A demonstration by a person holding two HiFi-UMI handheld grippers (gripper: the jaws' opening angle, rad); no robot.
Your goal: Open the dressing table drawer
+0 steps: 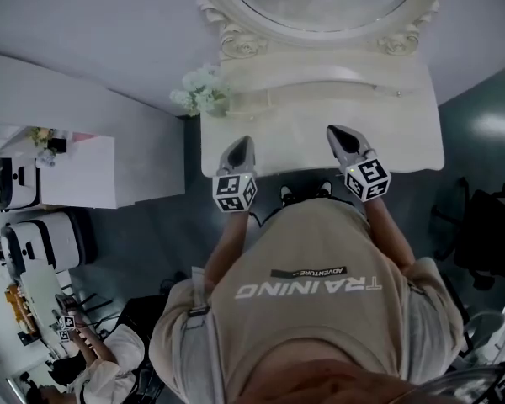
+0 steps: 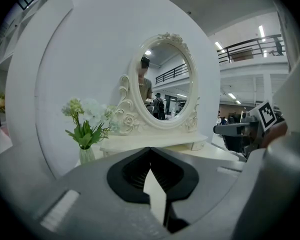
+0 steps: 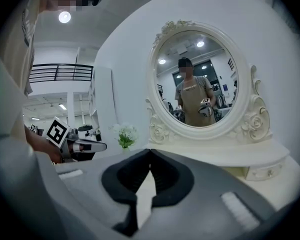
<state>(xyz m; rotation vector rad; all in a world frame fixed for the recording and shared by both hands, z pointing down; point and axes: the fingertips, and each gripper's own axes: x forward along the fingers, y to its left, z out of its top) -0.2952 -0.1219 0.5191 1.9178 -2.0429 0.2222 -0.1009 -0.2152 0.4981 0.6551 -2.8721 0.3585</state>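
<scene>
The left claw (image 1: pixel 242 144) and right claw (image 1: pixel 335 133) hover over the table (image 1: pixel 404 141), both clenched on nothing, seemingly squaring up to it. A small drawer (image 3: pixel 262 171) under the mirror (image 3: pixel 205 79) sits shut.

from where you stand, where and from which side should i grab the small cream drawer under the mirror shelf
Grip the small cream drawer at the middle of its front face; any pull there is too small to see. Come straight from the front with the right tongs, which are shut now and would need opening first: the drawer's face looks out toward them.
</scene>
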